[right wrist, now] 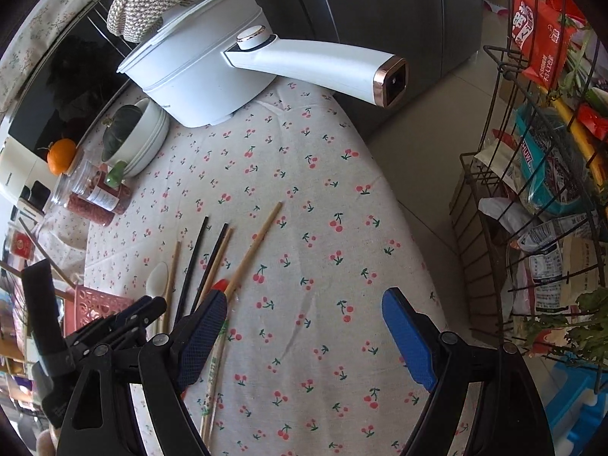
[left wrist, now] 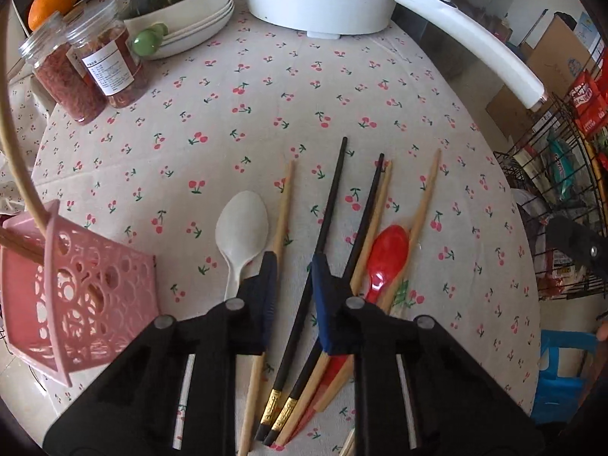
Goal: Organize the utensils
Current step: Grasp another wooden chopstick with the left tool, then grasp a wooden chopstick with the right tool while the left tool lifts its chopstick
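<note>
chopsticks (left wrist: 326,228) and two spoons lie on our cherry tablecloth (left wrist: 228,121), beside the pink basket (left wrist: 76,296). our left gripper (left wrist: 292,266) hangs narrowly parted over a black chopstick; our right gripper (right wrist: 304,326) gapes wide, empty.

Round table under cherry-print cotton tablecloth (right wrist: 304,197); dark grey steel refrigerator (right wrist: 380,19) behind, pale tiled floor (right wrist: 429,114) in daylight, black wire rack (right wrist: 494,209) (stuffed with packets) beside blue plastic stool (right wrist: 577,399).
</note>
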`<state>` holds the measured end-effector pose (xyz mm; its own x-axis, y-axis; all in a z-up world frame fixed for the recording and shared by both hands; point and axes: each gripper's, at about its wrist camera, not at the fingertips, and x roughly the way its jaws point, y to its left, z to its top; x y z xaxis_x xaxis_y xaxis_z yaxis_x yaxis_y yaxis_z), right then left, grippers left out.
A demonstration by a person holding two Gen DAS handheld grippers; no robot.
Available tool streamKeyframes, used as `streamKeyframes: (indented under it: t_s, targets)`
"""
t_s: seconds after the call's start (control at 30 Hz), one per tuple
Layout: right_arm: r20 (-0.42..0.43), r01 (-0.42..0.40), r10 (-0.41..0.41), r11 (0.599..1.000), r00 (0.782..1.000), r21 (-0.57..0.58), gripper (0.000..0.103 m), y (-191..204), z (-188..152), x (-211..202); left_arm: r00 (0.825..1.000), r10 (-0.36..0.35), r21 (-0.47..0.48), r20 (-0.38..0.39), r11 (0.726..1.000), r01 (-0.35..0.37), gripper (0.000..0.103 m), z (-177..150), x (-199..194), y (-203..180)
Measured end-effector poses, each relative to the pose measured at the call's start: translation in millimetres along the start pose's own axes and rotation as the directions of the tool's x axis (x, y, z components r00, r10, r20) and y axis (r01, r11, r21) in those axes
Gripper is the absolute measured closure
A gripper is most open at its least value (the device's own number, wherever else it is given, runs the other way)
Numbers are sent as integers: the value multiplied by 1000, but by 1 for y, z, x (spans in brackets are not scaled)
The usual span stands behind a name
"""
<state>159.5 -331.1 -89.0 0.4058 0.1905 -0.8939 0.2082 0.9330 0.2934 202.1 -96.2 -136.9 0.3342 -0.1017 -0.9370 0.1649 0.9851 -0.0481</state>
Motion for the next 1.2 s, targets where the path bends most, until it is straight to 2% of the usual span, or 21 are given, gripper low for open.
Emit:
streamKeyframes:
  t_s: [0.13,0.3,0.47,0.57,0.63,0.8,0.93,1.07,1.2]
  targets:
    - [-9,-21,21,1000,1000,-11,18,2,1,2,1000,18,-35,-25,999,-19,85,12,15,4]
    - [-14,-25,25,1000,1000,-12,18,3,3,3,998,9,-63,-67,998,-13,85,15,29,4]
    - [-7,-22,22,1000,1000,-5,18,2,3,3,998,25,-47,-55,999,-28,85,14,30,0]
    - [-15,-18,18,1000,1000,-6,18,3,2,5,998,49,-27,-46,998,-50,93,14,30,-2]
    - [-21,-19,19,1000,1000,-6,18,3,2,5,997,58,-24,-45,998,-59,94,13,27,1]
    - [-9,-12,12,1000,1000,-13,18,5,3,2,998,51,29,24,998,-52,95,-2,-4,-3]
    - [-16,-9,9,1000,1000,-13,18,7,1,5,996,8,54,87,998,-13,96,-17,-43,1]
    - [-32,-9,8,1000,999,-26,18,15,-4,9,987,-28,87,160,996,14,96,-36,-80,7]
    - [-45,-9,7,999,999,-44,18,24,-8,13,971,-69,78,230,996,52,96,-56,-109,19]
